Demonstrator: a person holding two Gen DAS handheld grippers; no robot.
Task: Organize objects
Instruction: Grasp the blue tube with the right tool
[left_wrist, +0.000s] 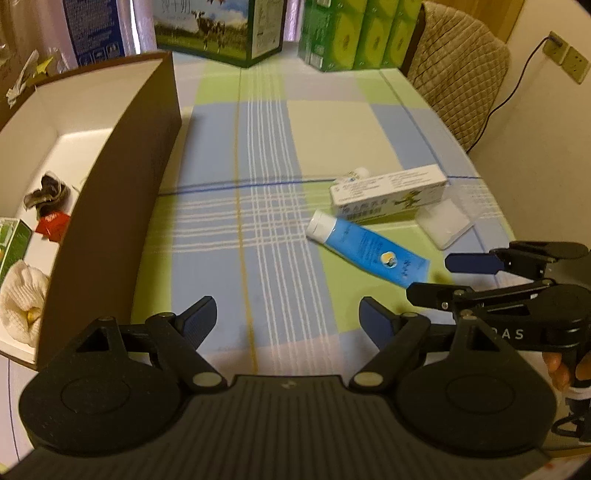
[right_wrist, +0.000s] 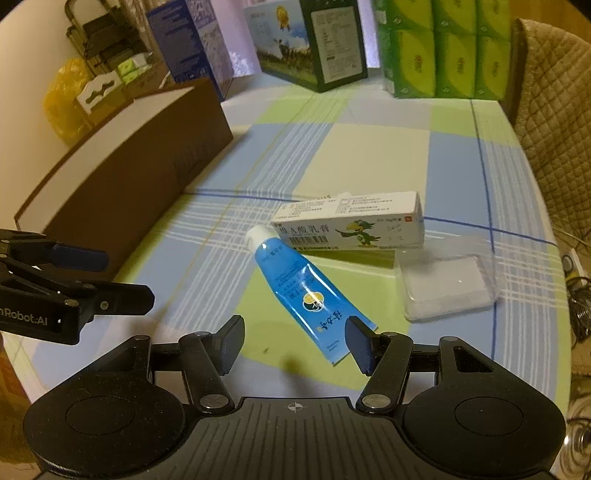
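Blue tube (right_wrist: 308, 295) with a white cap lies flat on the checked cloth of the desk (right_wrist: 376, 155), cap end pointing away from me, crimped end nearest my right gripper (right_wrist: 295, 341). My right jaws stand wide open and hold nothing; the tube's crimped end sits just ahead of them, its corner near the right fingertip, though I cannot tell if they touch

White medicine carton (right_wrist: 351, 225) with a green bird printed on it lies on its long side just behind the tube, close to the cap. Beside the carton, on the right, a clear plastic case (right_wrist: 448, 284) with something white inside. In the left wrist view a small white bottle (left_wrist: 356, 174) peeks out from behind the carton, mostly hidden

My left gripper (left_wrist: 288, 317) hovers over bare cloth, well apart from the tube, jaws wide open and empty. Brown cardboard box (left_wrist: 122, 206) stands just to its left, open at the top, white inside. In it: a white knitted bundle (left_wrist: 22, 299), a red packet (left_wrist: 53, 225), a dark crumpled wrapper (left_wrist: 46, 192), and the corner of a green pack at the edge of view

At the far end of the desk: a milk carton box (left_wrist: 221, 29) with cows on it and a stack of green tissue packs (right_wrist: 443, 48). A chair with a quilted cover (left_wrist: 458, 70) stands at the right side
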